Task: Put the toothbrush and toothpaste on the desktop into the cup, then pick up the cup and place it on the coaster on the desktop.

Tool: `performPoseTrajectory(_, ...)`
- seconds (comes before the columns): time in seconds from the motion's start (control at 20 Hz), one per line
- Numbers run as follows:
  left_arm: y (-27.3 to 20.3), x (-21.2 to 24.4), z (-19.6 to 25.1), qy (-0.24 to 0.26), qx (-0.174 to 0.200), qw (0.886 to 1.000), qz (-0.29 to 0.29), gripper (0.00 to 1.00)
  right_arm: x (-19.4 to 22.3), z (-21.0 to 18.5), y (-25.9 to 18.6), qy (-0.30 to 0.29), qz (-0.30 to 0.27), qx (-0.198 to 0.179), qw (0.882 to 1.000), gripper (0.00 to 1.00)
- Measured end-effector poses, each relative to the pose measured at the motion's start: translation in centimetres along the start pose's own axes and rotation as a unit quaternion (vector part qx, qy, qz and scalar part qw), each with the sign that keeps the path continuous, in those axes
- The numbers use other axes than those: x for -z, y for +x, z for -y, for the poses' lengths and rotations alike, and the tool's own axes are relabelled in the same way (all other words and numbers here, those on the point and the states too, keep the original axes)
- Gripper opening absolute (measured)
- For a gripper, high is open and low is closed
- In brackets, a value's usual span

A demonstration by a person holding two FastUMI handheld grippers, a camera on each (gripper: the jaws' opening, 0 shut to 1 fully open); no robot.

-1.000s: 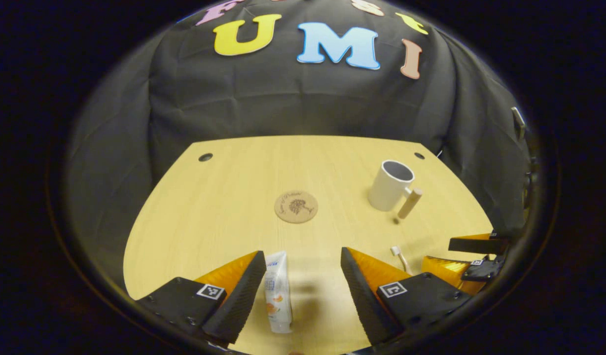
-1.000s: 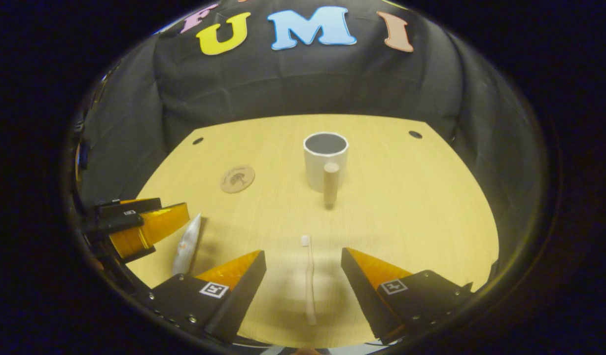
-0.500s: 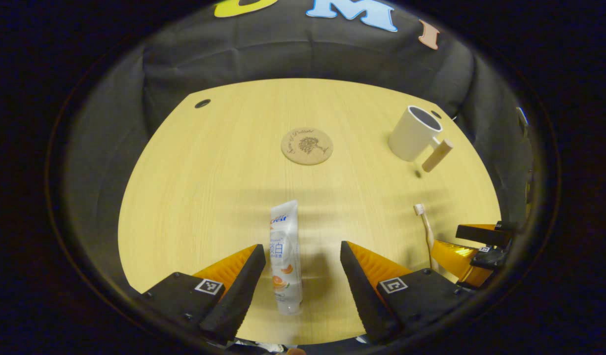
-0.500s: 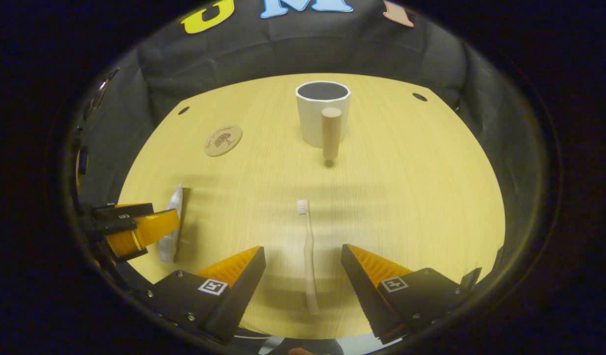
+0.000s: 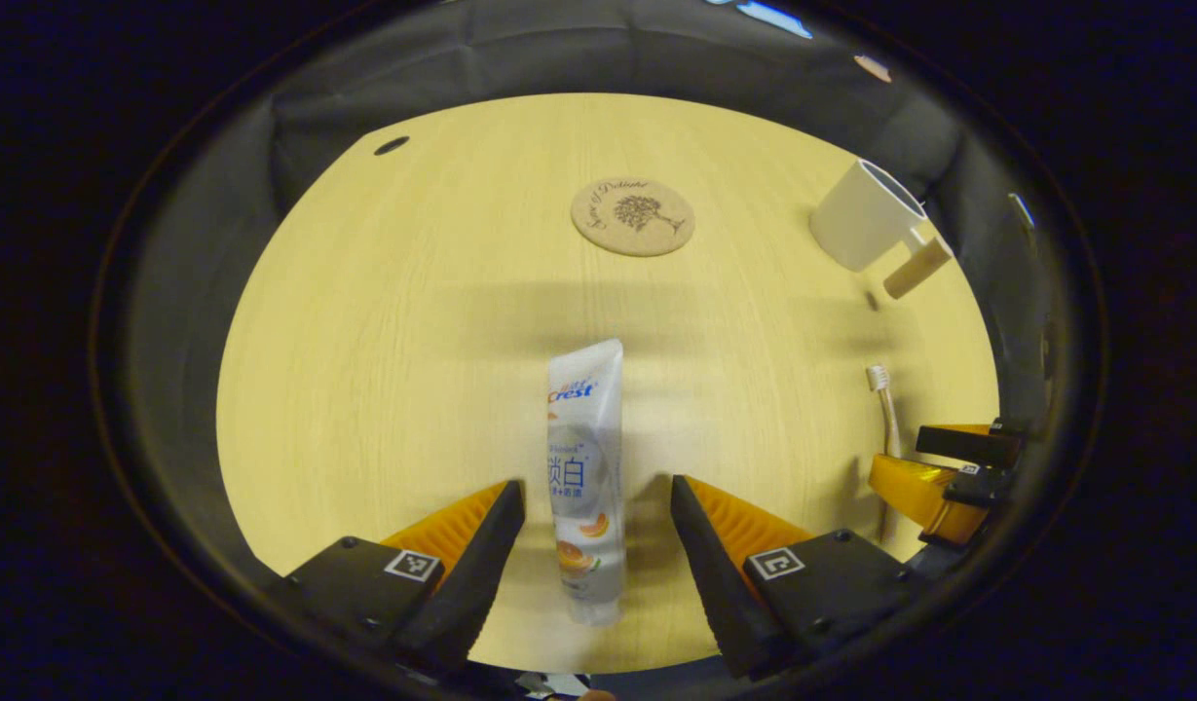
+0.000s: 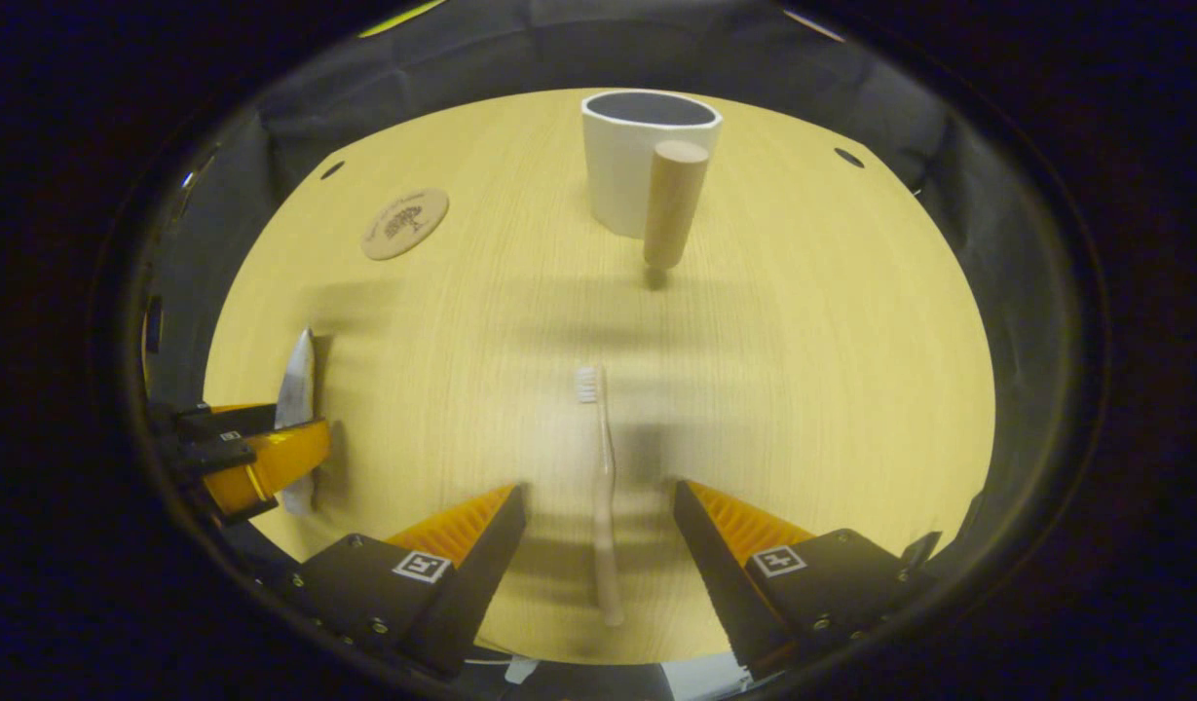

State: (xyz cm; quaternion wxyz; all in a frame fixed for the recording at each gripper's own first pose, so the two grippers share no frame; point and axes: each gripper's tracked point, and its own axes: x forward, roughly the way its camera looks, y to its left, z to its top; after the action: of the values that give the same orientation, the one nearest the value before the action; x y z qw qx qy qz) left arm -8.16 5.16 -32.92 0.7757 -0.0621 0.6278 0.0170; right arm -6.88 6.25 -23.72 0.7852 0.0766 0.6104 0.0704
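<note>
A white toothpaste tube [image 5: 584, 467] lies flat on the wooden desktop, its lower half between the fingers of my open left gripper [image 5: 598, 506], untouched by either finger. My open right gripper [image 6: 600, 511] straddles the handle of a pale toothbrush [image 6: 603, 487], bristles pointing away. The white cup [image 6: 637, 161] with a wooden handle stands upright beyond the toothbrush, and in the left gripper view the cup [image 5: 866, 229] is at far right. The round cork coaster [image 5: 633, 216] lies ahead of the toothpaste. The right gripper [image 5: 949, 467] also shows over the toothbrush [image 5: 885, 409] in the left gripper view.
The left gripper [image 6: 238, 458] shows at the left edge of the right gripper view beside the toothpaste [image 6: 296, 399]. The coaster [image 6: 404, 209] lies far left there. Cable holes [image 5: 391, 146] [image 6: 848, 157] mark the desktop's far corners. Black cloth surrounds the desk.
Both grippers have tilted down and come closer to the desktop: the toothpaste and the toothbrush now reach further between their open fingers. Cup and coaster have not moved.
</note>
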Motion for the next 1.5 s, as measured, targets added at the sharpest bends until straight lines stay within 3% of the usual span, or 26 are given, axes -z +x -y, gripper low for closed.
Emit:
performPoseTrajectory(0.1,0.2,-0.1,-0.2,0.012,-0.004,1.000,-0.007,0.99,0.3,0.3,0.2,-0.003,-0.014,0.008,1.000,0.95)
performPoseTrajectory(0.2,0.4,-0.3,-0.1,0.023,-0.006,1.000,-0.013,0.98,0.4,0.5,0.0,-0.005,-0.024,0.011,1.000,0.78)
performPoseTrajectory(0.45,0.5,-0.8,0.1,0.037,-0.011,0.999,-0.018,0.95,0.6,0.6,0.1,-0.020,-0.042,0.013,0.999,0.60)
performPoseTrajectory(0.5,0.6,-0.7,0.3,0.035,-0.012,0.999,-0.018,0.89,0.6,0.8,-0.1,-0.022,-0.043,0.015,0.999,0.61)
performPoseTrajectory(0.55,0.5,-0.8,0.4,0.034,-0.012,0.999,-0.018,0.77,0.8,0.6,0.0,-0.022,-0.049,0.012,0.999,0.34)
performPoseTrajectory(0.7,0.6,-0.8,0.5,0.033,-0.012,0.999,-0.017,0.52,0.8,0.6,0.0,-0.040,-0.048,0.005,0.998,0.34)
performPoseTrajectory(0.75,0.5,-0.8,0.5,0.034,-0.013,0.999,-0.016,0.52,0.6,1.1,-0.4,-0.047,-0.044,0.011,0.998,0.34)
performPoseTrajectory(0.85,0.5,-0.9,0.5,0.036,-0.011,0.999,-0.015,0.48,0.6,1.3,-0.2,-0.038,-0.045,0.001,0.998,0.09)
performPoseTrajectory(1.1,0.3,-1.1,0.1,0.025,-0.014,1.000,-0.001,0.40,0.4,1.3,-0.3,-0.042,-0.030,-0.013,0.999,0.06)
performPoseTrajectory(1.15,0.5,-1.1,0.3,0.022,-0.009,1.000,-0.002,0.30,0.4,1.2,-0.2,-0.045,-0.025,-0.015,0.999,0.06)
performPoseTrajectory(1.25,0.2,-1.3,0.1,0.018,-0.001,1.000,0.007,0.24,0.1,1.2,-0.3,-0.045,-0.013,-0.019,0.999,0.03)
performPoseTrajectory(1.5,-0.6,-1.6,0.7,0.011,0.014,0.999,0.034,0.24,-0.7,0.5,-1.1,-0.032,0.010,-0.043,0.999,0.03)
